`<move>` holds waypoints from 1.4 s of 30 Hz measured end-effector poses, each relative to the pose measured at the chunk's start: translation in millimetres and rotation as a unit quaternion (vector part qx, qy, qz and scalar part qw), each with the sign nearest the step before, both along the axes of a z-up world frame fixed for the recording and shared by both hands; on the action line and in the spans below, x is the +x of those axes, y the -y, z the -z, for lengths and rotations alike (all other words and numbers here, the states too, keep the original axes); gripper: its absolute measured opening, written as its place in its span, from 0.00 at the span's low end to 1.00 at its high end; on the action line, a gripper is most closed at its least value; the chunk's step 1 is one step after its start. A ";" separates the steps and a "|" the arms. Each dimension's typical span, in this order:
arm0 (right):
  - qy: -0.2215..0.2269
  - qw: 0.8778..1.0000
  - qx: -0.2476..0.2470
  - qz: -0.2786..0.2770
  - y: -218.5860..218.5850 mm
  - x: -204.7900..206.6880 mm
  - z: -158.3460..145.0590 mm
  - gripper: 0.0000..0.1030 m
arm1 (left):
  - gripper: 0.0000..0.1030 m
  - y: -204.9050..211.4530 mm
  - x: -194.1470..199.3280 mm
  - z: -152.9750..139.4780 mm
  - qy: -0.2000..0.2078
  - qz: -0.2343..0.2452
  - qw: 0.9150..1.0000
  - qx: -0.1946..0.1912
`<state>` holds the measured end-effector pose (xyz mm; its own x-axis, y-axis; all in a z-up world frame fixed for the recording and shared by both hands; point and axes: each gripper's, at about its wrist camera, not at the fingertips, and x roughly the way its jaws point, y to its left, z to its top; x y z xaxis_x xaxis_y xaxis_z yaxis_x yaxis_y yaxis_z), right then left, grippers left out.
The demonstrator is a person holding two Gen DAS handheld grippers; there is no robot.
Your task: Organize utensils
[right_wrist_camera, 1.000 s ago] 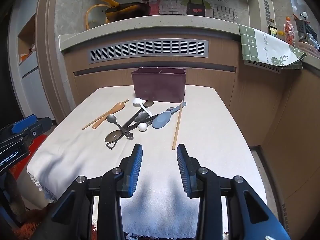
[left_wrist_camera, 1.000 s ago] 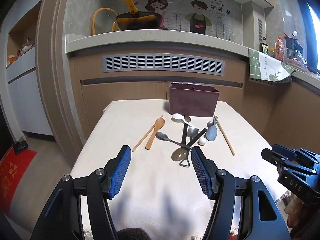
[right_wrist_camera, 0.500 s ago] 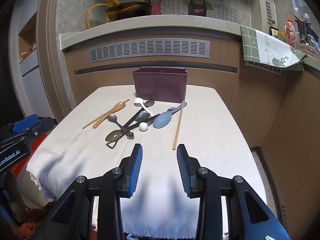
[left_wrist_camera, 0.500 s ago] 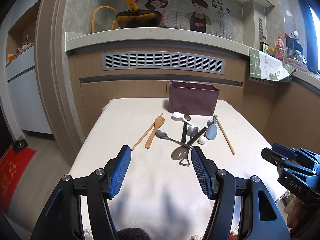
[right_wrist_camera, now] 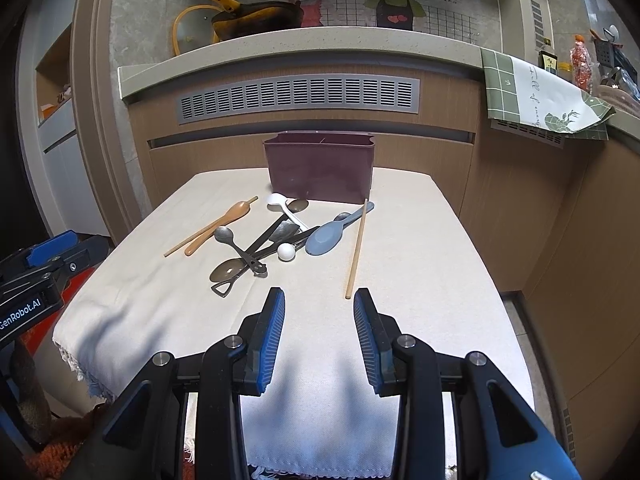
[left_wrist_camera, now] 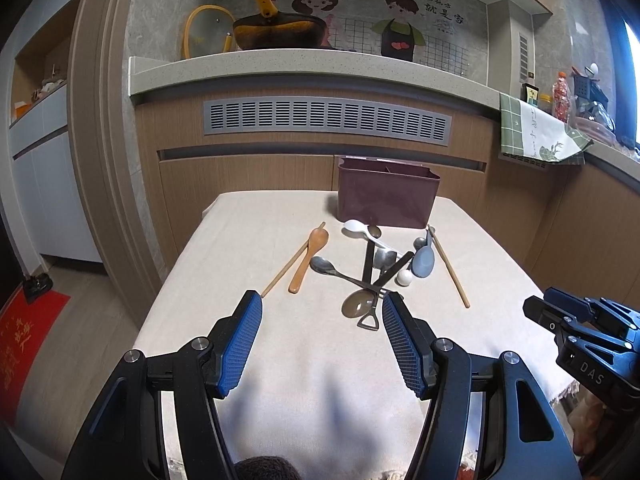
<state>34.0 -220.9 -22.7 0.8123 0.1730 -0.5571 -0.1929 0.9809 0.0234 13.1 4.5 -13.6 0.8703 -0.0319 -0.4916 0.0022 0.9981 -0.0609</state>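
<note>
A dark red utensil holder [left_wrist_camera: 387, 198] [right_wrist_camera: 321, 173] stands at the far side of a cloth-covered table [left_wrist_camera: 320, 360] [right_wrist_camera: 408, 248]. In front of it lies a heap of several spoons [left_wrist_camera: 370, 272] [right_wrist_camera: 256, 254], with a wooden spoon [left_wrist_camera: 308, 258] [right_wrist_camera: 218, 226] and one chopstick [left_wrist_camera: 292, 260] to its left, a grey-blue spoon [left_wrist_camera: 424, 260] [right_wrist_camera: 328, 236] and a second chopstick [left_wrist_camera: 448, 266] [right_wrist_camera: 357, 248] to its right. My left gripper [left_wrist_camera: 322, 308] is open over the near table, short of the heap. My right gripper [right_wrist_camera: 319, 304] is open and empty, just short of the right chopstick's near end.
A counter ledge [left_wrist_camera: 304, 68] with a pan [left_wrist_camera: 276, 32] runs behind the table. A green checked cloth [left_wrist_camera: 536, 132] hangs at the right. The right gripper's body [left_wrist_camera: 592, 336] shows at the table's right edge, the left gripper's body [right_wrist_camera: 36, 276] at its left. A red mat [left_wrist_camera: 24, 332] lies on the floor.
Both grippers have edged slightly forward toward the utensils. Their jaws stay open and nothing on the table has moved.
</note>
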 end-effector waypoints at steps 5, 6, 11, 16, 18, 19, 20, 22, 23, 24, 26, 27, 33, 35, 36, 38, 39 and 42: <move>0.001 1.000 0.000 -0.001 0.0 0.2 0.1 0.32 | 0.61 -0.1 0.6 0.3 -0.002 0.000 1.000 -0.001; 0.000 1.000 0.000 -0.001 0.0 0.1 0.1 0.32 | 0.61 -0.1 0.9 0.4 -0.003 0.000 1.000 -0.001; -0.002 1.000 0.001 -0.001 1.0 1.5 0.2 0.32 | 0.61 -1.5 1.5 0.7 -0.004 0.000 1.000 -0.004; -0.002 1.000 0.001 -0.001 1.0 1.7 0.0 0.32 | 0.61 -1.0 2.0 0.2 -0.005 0.000 1.000 -0.003; -0.002 1.000 0.001 -0.001 1.0 1.5 0.0 0.32 | 0.61 -1.2 1.6 0.2 -0.004 0.000 1.000 -0.003; -0.002 1.000 0.001 -0.001 1.1 1.6 0.0 0.32 | 0.61 -0.7 1.5 -0.3 -0.004 -0.001 1.000 -0.004; -0.002 1.000 0.001 -0.001 1.1 1.5 0.0 0.32 | 0.61 -0.4 1.5 -0.4 -0.003 0.000 1.000 -0.004; -0.002 1.000 0.001 -0.001 0.6 1.5 0.0 0.32 | 0.61 0.3 1.7 0.0 -0.004 0.001 1.000 -0.004; -0.002 1.000 0.000 0.000 0.6 1.4 -0.1 0.32 | 0.61 0.1 1.7 0.0 -0.005 0.001 1.000 -0.004; -0.002 1.000 -0.001 0.000 0.8 1.6 -0.1 0.32 | 0.61 0.3 1.7 0.1 -0.005 0.002 1.000 -0.004; -0.002 1.000 0.000 0.000 1.4 1.1 -0.2 0.32 | 0.61 0.4 1.5 0.0 -0.005 0.003 1.000 -0.003; -0.001 1.000 0.000 0.000 1.6 1.0 -0.2 0.33 | 0.61 0.6 1.3 -0.1 -0.005 0.003 1.000 -0.004; -0.002 1.000 -0.001 0.001 2.3 0.9 -0.3 0.32 | 0.61 1.0 1.0 0.2 -0.005 0.003 1.000 -0.004; -0.002 1.000 -0.001 0.001 2.3 1.1 -0.4 0.32 | 0.61 0.9 1.0 0.3 -0.005 0.003 1.000 -0.004; -0.002 1.000 -0.001 0.001 2.7 1.2 -0.3 0.32 | 0.61 1.0 1.0 0.3 -0.005 0.003 1.000 -0.004; -0.002 1.000 -0.001 0.001 2.6 1.2 -0.2 0.32 | 0.61 1.3 0.7 0.5 -0.005 0.003 1.000 -0.004; -0.003 1.000 -0.001 0.001 2.3 1.2 -0.2 0.32 | 0.61 1.6 0.8 0.6 -0.005 0.003 1.000 -0.004; -0.004 1.000 -0.001 0.001 2.8 1.1 0.4 0.32 | 0.61 2.1 0.7 1.0 -0.005 0.004 1.000 -0.004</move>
